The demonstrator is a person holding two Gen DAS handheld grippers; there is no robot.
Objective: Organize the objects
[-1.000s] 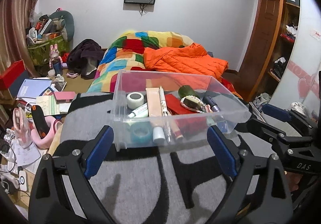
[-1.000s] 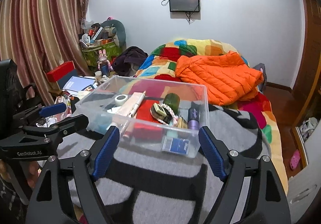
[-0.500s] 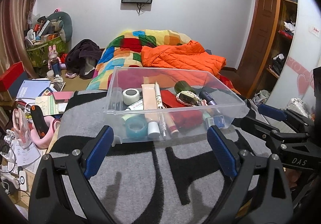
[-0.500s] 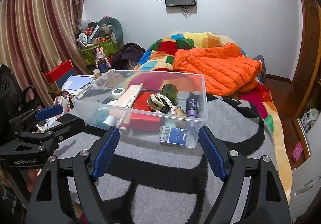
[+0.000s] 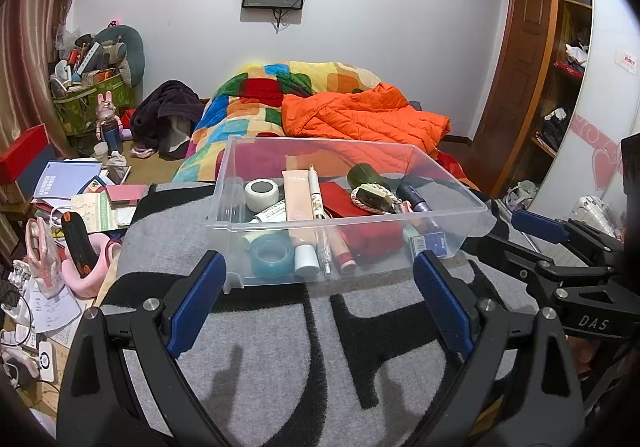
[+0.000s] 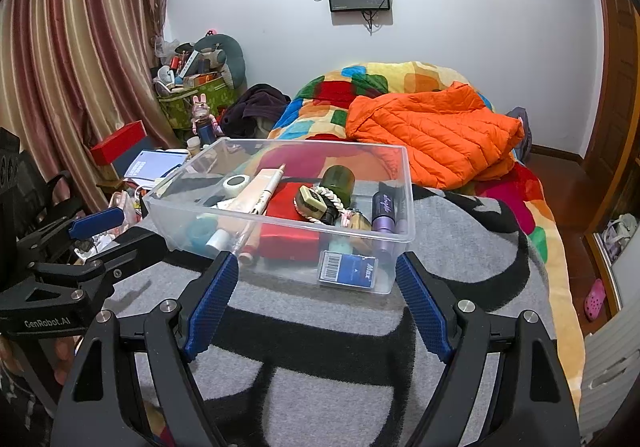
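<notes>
Clear plastic bin point(image 5: 460, 235) packed with toiletries; left tool point(image 5: 320, 301), right tool point(image 6: 316, 301) both spread.

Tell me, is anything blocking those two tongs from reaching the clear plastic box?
Nothing visible. Only bare grey-and-black blanket lies between the open left tongs and the clear plastic box; likewise for the open right tongs.

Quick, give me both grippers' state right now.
Left gripper: open, holding nothing, short of the clear bin.
Right gripper: open, holding nothing, also short of the bin.
</notes>
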